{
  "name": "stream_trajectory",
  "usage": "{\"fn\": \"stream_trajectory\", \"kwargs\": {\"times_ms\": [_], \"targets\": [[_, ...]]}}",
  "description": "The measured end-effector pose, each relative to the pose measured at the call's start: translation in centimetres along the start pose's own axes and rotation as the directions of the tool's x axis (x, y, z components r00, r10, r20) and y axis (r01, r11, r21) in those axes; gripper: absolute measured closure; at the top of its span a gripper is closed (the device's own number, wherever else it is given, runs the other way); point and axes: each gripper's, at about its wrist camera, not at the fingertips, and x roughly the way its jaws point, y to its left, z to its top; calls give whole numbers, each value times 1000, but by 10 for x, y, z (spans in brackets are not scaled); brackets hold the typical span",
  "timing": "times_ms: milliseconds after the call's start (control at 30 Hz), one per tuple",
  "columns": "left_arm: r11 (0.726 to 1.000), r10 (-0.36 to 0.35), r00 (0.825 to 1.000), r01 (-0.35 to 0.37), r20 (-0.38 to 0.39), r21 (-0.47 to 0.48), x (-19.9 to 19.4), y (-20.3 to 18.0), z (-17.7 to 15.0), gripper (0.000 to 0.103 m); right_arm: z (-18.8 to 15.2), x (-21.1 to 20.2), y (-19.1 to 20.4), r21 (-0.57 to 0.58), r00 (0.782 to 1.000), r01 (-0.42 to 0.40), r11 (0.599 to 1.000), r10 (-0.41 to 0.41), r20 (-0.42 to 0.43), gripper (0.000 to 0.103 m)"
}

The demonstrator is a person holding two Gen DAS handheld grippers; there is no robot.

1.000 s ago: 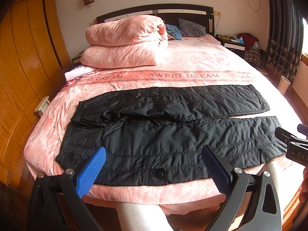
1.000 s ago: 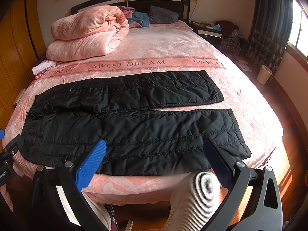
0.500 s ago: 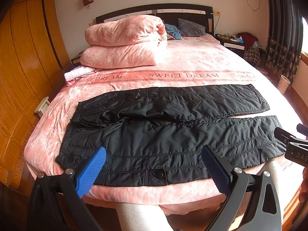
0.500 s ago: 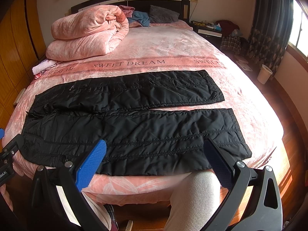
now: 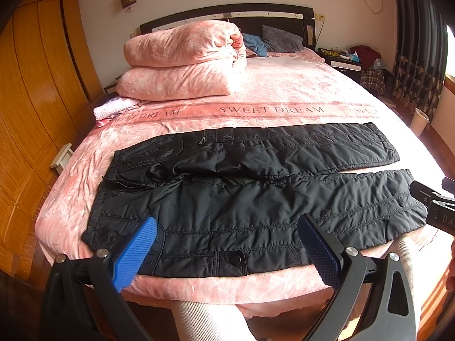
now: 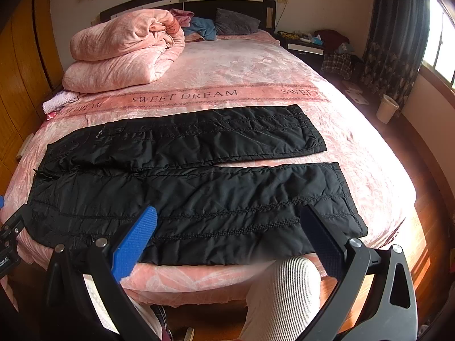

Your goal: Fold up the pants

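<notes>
Both grippers [image 5: 227, 244] [image 6: 229, 234] hover (jaws spread) above pants [image 5: 256, 199].

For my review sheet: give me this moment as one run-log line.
stage: pre-grasp | black pants flat, unfolded on bed | left gripper open, empty | right gripper open, empty

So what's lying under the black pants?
The black pants lie flat on the pink bedspread, which shows all around them. Whatever sits directly beneath the fabric is covered.
</notes>
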Motion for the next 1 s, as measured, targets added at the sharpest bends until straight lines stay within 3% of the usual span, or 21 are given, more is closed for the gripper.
{"fn": "stream_trajectory", "kwargs": {"times_ms": [333, 400, 467, 500, 567, 667, 733, 800, 900, 1000], "targets": [[1000, -13, 1000, 13, -20, 3, 19, -1, 8, 4, 10, 17, -8, 21, 1000, -21, 1000, 22, -22, 2], [998, -69, 997, 69, -30, -4, 25, -1, 12, 4, 14, 24, -12, 43, 992, -118, 992, 120, -37, 2], [990, -138, 987, 137, -80, -13, 39, 0, 16, 4, 22, 38, -17, 68, 970, -226, 972, 231, -74, 2], [987, -158, 981, 157, -111, -19, 49, 1, 18, 4, 27, 46, -20, 75, 965, -242, 967, 248, -83, 2], [989, -146, 975, 146, -170, -14, 72, 2, 24, 4, 39, 65, -27, 40, 972, -200, 979, 203, -116, 2], [995, -92, 976, 96, -199, 13, 104, 8, 40, 4, 64, 94, -43, -34, 976, -175, 984, 169, -141, 2], [993, -107, 968, 113, -226, 13, 129, 12, 58, 4, 83, 118, -54, -54, 969, -200, 978, 190, -156, 2], [986, -159, 946, 165, -281, -2, 162, 13, 79, 4, 108, 146, -58, -65, 946, -281, 957, 265, -186, 2], [973, -226, 903, 229, -365, -34, 221, 13, 112, 4, 144, 198, -48, -84, 881, -426, 901, 393, -264, 2], [963, -245, 890, 269, -384, 10, 270, 6, 145, 4, 178, 251, -24, -165, 828, -520, 838, 448, -337, 2]]}}
